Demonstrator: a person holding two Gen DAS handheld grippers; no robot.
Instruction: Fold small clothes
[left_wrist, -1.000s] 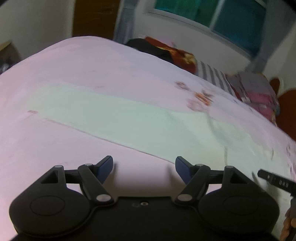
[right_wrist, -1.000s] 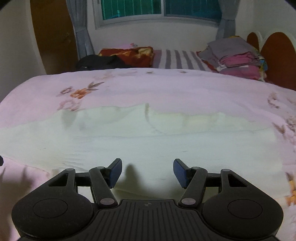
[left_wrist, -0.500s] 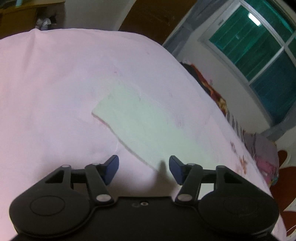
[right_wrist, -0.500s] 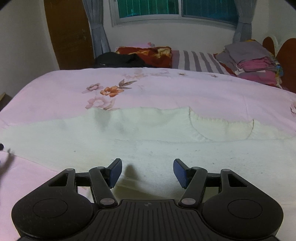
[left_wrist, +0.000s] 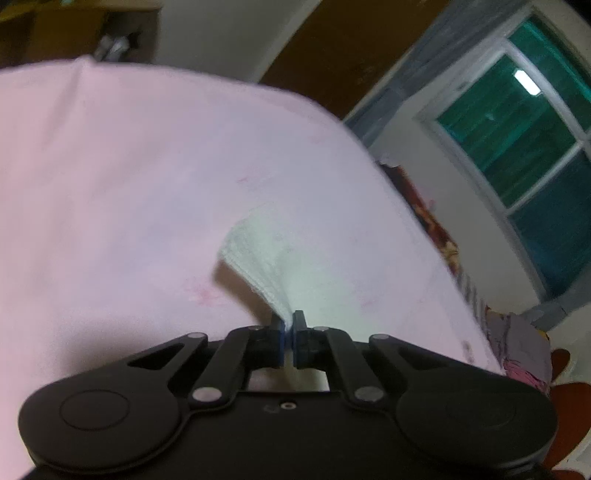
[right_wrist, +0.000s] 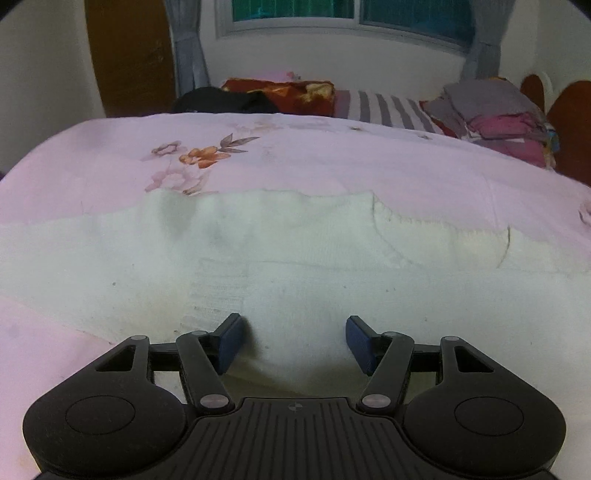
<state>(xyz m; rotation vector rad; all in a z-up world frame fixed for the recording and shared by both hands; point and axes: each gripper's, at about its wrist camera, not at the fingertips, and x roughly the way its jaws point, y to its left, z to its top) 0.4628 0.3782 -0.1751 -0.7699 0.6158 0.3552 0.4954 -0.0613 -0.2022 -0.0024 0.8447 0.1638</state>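
Two claws are working over a pink bedspread. In the left wrist view, the left claw is sitting at lower centre of the frame, clenched on the near corner of a white knitted garment; its blue pads are pinching the fabric between them. The gripped corner is rising off the bedspread and is casting a shadow beneath it, while the rest of the garment is trailing away toward the centre right of the frame. This view is blurred.

In the right wrist view, the right claw is at lower centre, released, with its blue pads standing well apart and holding nothing. The white knitted garment is lying flat across the middle of the frame from the left edge to the right edge, directly under and ahead of the pads. A floral print is showing on the bedspread at upper left, just beyond the garment's far edge. A stack of folded clothes is resting at upper right, beside a striped pillow, below a window.
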